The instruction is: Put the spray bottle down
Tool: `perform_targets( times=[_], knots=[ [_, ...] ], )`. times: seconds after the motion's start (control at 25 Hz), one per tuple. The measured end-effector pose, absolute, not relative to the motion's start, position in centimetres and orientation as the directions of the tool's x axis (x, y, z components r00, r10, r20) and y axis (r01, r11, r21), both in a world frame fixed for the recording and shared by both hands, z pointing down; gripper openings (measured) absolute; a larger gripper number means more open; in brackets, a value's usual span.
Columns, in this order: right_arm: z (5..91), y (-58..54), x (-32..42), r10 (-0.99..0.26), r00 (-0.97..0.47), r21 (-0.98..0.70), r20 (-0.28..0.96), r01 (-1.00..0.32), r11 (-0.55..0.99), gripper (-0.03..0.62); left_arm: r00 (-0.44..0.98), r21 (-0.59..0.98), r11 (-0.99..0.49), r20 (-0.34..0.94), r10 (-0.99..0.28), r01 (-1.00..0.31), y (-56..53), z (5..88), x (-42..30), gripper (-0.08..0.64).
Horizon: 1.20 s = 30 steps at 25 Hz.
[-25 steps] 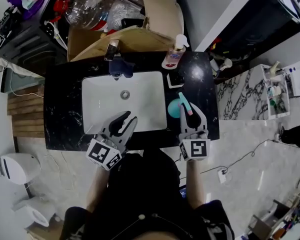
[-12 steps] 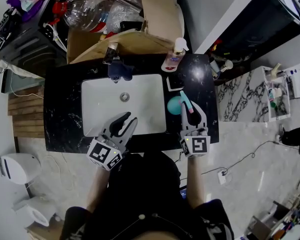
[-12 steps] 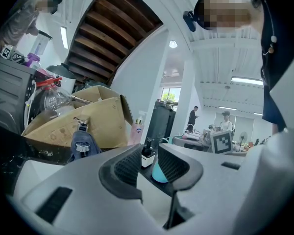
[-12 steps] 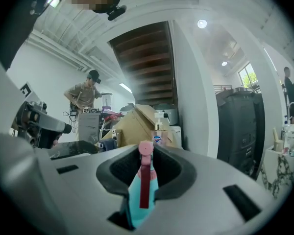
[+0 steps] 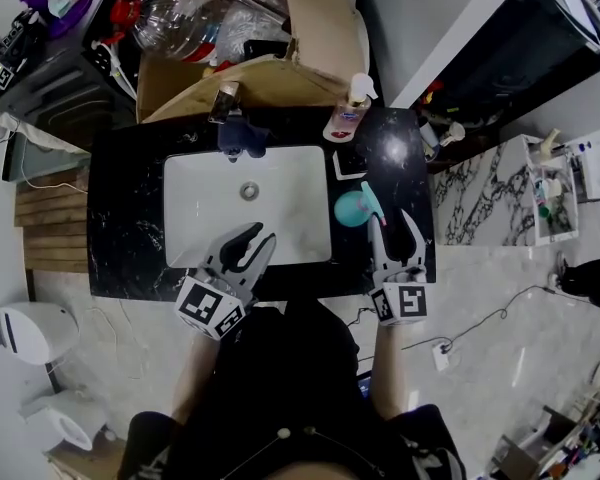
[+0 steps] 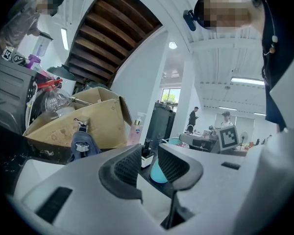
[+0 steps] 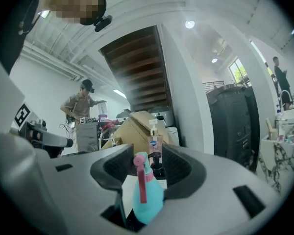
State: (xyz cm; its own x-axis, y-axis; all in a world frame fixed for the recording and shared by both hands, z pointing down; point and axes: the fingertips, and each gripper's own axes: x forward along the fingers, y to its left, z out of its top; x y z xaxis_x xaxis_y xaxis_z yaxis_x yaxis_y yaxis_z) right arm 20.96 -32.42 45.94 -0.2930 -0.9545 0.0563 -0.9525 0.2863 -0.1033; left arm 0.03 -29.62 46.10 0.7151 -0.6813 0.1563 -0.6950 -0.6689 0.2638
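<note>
One rounded teal spray bottle (image 5: 352,209) with a pink trigger stands right of centre on the glossy black tabletop (image 5: 130,218), between the ribbed jaws of the right claw (image 5: 396,230), which have just been opening and no longer press it, while the left claw (image 5: 255,240) gapes empty.

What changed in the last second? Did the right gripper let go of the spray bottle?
Yes. The right gripper has just opened its jaws, let go of the spray bottle and shifted slightly right. The bottle stands on the counter, loose between the open jaws. The left gripper and the sink stayed as they were.
</note>
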Motion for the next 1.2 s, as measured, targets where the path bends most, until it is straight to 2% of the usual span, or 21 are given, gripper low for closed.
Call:
perform_targets(
  times=[0.28,0.52,0.72,1.2],
  knots=[
    [45.1,-28.2,21.2,-0.964,-0.26,-0.123,0.059,-0.96,0.251,0.187,0.719,0.253,-0.677,0.144,-0.68,-0.691,-27.3,45.7,-0.8,0.106],
    [43.3,-23.7,19.6,-0.976,-0.216,-0.105,0.024,-0.972,0.212,0.097,0.732,0.261,-0.689,0.132,-0.668,-0.676,-23.8,45.5,-1.6,0.106],
    [42.3,-19.2,16.8,-0.971,-0.239,-0.072,0.015,-0.969,0.237,-0.01,0.747,0.277,-0.7,0.121,-0.654,-0.658,-19.8,45.5,-2.7,0.106],
    [43.2,-10.2,11.1,-0.97,-0.23,-0.063,0.075,-0.972,0.225,-0.002,0.768,0.32,-0.713,0.082,-0.635,-0.623,-12.3,46.0,-5.5,0.091]
  ],
)
